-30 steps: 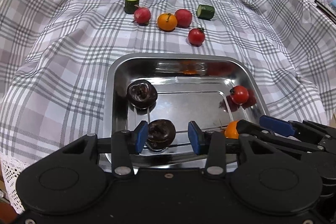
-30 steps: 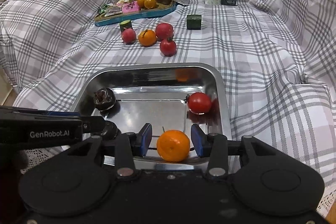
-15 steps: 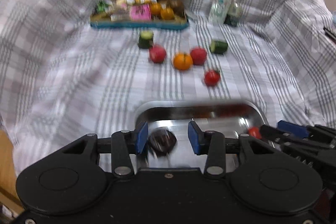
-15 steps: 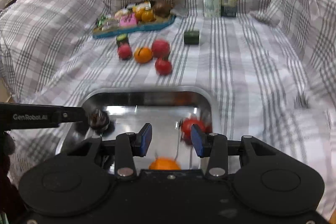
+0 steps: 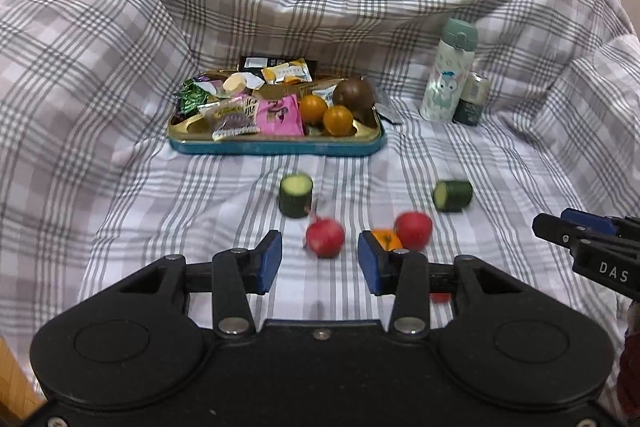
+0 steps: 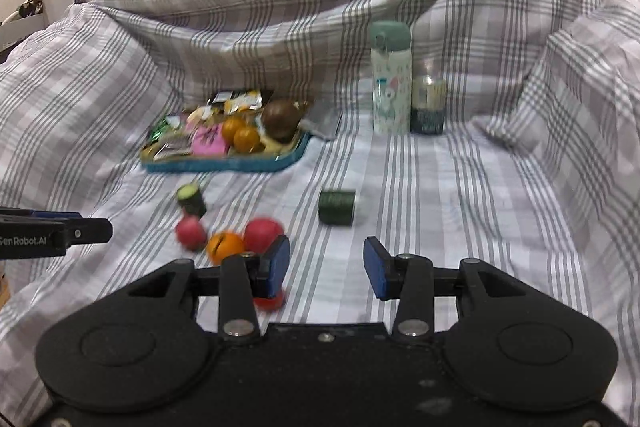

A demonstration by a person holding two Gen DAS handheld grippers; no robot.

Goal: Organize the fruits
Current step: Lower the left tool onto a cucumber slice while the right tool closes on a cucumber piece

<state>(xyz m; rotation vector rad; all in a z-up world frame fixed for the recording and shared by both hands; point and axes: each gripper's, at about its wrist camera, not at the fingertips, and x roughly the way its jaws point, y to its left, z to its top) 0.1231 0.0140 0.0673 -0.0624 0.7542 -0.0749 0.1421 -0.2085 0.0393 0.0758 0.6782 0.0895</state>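
Note:
My left gripper (image 5: 319,262) is open and empty, raised above the checked cloth. A pink-red fruit (image 5: 325,237) lies just beyond its fingertips. A red fruit (image 5: 413,230) and an orange (image 5: 386,238) sit beside its right finger. My right gripper (image 6: 325,267) is open and empty. The same pink-red fruit (image 6: 190,234), orange (image 6: 225,246) and red fruit (image 6: 263,234) lie left of it, and a small tomato (image 6: 270,301) peeks from under its left finger. The steel tray is out of view.
Two cucumber pieces (image 5: 295,195) (image 5: 453,195) lie on the cloth. A blue-rimmed tray (image 5: 276,146) of snacks, oranges and a brown fruit stands behind. A pale green bottle (image 5: 449,78) and a small jar (image 5: 472,99) stand at the back right. Cloth folds rise around.
Both grippers let go of their fruit in the steel tray, then lifted and tilted up toward the loose fruit. The steel tray has dropped out of view.

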